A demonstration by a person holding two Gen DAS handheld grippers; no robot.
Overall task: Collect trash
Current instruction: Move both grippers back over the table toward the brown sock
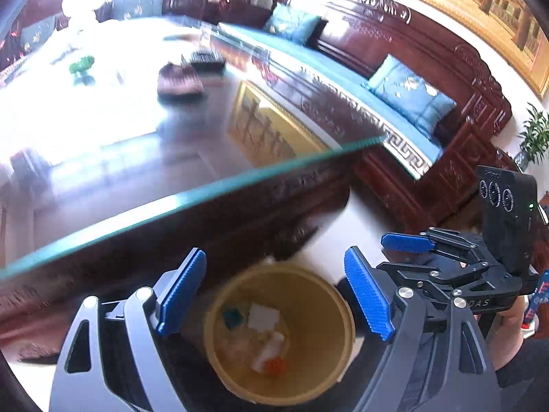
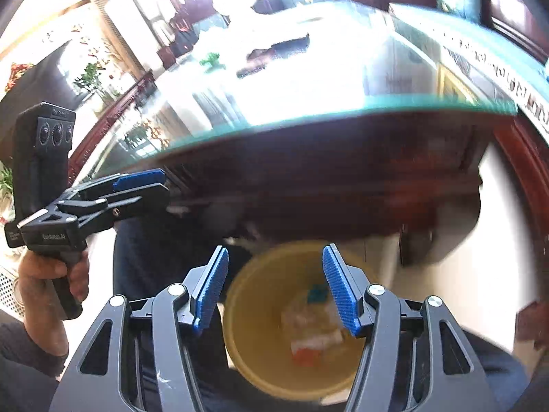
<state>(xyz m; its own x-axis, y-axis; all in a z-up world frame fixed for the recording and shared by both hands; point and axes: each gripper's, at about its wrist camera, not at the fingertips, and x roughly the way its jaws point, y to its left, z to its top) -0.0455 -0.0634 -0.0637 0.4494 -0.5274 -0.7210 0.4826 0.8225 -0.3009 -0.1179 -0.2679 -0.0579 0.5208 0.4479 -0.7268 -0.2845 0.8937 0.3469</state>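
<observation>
Grippers both hung over the bin: the left gripper (image 1: 274, 292) had its blue pads spread wide with nothing between them, and the right gripper (image 2: 274, 288) was likewise parted and carrying nothing. Below them stood the round yellow trash bin (image 1: 329, 360), on the pale floor just in front of the dark wooden coffee table with its green-edged glass top (image 1: 192, 189). Down in the bin lay the trash (image 1: 264, 336): white scraps, a teal piece and an orange bit near the bottom, all blurred in the right wrist view. In the left wrist view the right gripper showed at the side, held by a hand (image 1: 511, 329). Out on the glass top, well away from the bin, sat a small green object (image 1: 81, 65) and two dark flat items (image 1: 180, 80). Behind the table ran a carved wooden sofa (image 1: 429, 55) with blue cushions.
</observation>
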